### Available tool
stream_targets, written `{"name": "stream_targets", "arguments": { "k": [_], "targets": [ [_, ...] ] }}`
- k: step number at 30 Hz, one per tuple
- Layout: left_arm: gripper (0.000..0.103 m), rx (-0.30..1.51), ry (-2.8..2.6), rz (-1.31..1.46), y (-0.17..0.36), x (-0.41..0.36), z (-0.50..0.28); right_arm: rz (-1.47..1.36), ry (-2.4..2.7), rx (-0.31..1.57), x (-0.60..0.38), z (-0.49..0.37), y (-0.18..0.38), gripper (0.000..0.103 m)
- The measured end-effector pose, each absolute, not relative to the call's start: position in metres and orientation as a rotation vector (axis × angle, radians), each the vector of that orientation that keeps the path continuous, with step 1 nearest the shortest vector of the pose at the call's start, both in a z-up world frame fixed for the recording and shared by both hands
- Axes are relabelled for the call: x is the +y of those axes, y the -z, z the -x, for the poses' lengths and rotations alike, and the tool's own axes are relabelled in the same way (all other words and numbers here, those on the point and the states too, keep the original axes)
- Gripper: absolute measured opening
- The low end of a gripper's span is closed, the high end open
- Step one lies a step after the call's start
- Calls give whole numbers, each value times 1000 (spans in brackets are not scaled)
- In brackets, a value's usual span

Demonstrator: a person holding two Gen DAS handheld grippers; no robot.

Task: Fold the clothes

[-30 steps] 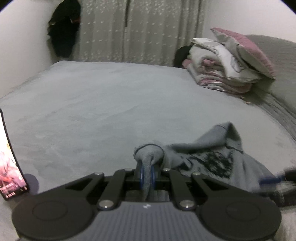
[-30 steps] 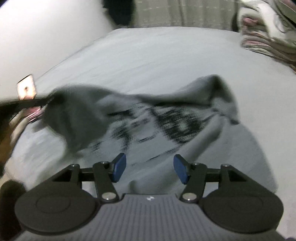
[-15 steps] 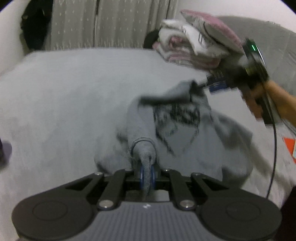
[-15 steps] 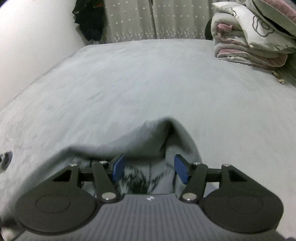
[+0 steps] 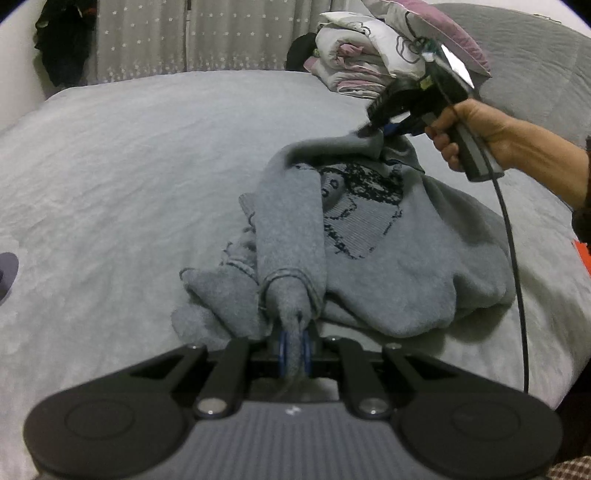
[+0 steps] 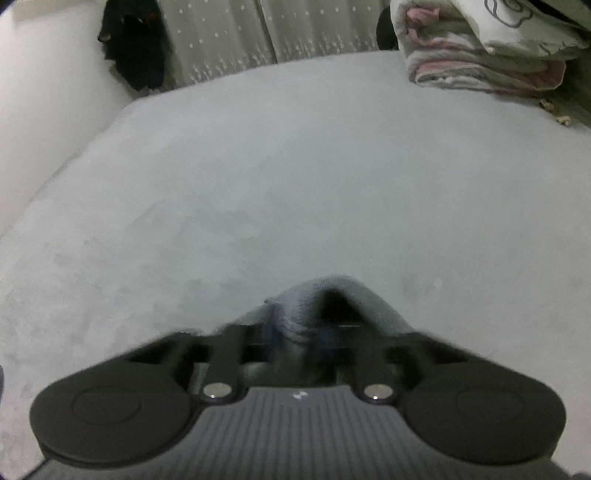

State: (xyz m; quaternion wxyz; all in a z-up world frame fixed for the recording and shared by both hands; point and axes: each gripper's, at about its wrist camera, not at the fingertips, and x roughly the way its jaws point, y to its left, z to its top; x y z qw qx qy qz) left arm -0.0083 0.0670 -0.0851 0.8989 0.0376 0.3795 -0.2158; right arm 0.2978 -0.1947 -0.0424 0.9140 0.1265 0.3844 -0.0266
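A grey sweatshirt (image 5: pixel 388 258) with a dark printed front lies crumpled on the grey bed (image 5: pixel 129 166). My left gripper (image 5: pixel 294 349) is shut on the cuff of one sleeve (image 5: pixel 288 221), which stretches away toward the garment's body. My right gripper (image 5: pixel 376 127) shows in the left wrist view at the far edge of the sweatshirt, lifting a fold of it. In the right wrist view the right gripper (image 6: pixel 301 341) is blurred, with grey fabric (image 6: pixel 332 295) bunched between its fingers; it appears shut on the fabric.
A stack of folded quilts and a pink pillow (image 5: pixel 373 55) sits at the far right of the bed. Dark clothes (image 5: pixel 61 48) hang by the curtain (image 5: pixel 192 33) at the back left. A cable (image 5: pixel 513 258) hangs from the right gripper.
The right gripper's fingers have gone from open to closed around the far fold of the sweatshirt and lifted it. The left gripper still holds the sleeve cuff, now stretched out.
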Motion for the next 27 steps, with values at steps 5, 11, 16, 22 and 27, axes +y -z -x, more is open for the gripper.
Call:
{"name": "stream_targets", "arguments": {
  "k": [5, 11, 16, 22, 27],
  "targets": [
    [9, 755, 423, -90, 76, 73, 14, -269, 61, 741, -207, -273, 29, 12],
    [9, 718, 439, -117, 64, 88, 29, -299, 67, 664, -238, -212, -4, 12],
    [9, 724, 476, -159, 64, 92, 42, -329, 85, 642, -261, -154, -5, 12],
    [9, 750, 565, -221, 68, 89, 60, -336, 119, 663, -271, -86, 15, 11],
    [9, 795, 623, -286, 74, 78, 64, -315, 132, 699, -274, -61, 33, 12]
  ]
}}
